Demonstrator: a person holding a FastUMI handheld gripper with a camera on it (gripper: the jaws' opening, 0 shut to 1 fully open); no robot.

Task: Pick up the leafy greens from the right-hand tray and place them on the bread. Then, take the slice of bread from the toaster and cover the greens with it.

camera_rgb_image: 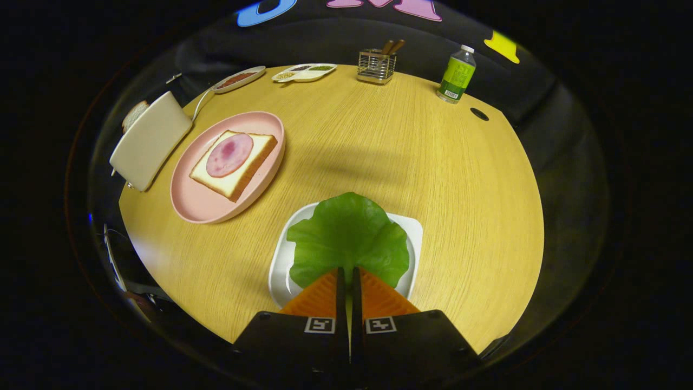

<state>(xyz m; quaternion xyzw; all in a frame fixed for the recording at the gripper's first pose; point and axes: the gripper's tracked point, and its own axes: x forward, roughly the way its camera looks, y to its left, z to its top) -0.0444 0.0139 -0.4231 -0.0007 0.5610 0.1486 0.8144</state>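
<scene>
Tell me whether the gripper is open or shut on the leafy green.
Shut on the leafy green: the gripper has its fingers nearly together, pinching the leaf's near edge over the white tray.

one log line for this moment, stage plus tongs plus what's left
stage: lettuce pickup | tongs: shut on lettuce leaf over white tray | ham bread on pink plate: uncovered | toaster: slice still in

The leafy green [346,238] hides most of its white tray [282,260], the fingers [379,295] cover the leaf's near edge, the toaster [149,142] conceals all but a corner of its bread slice [133,115], and the far dishes' [304,71] contents are too small to tell.
</scene>
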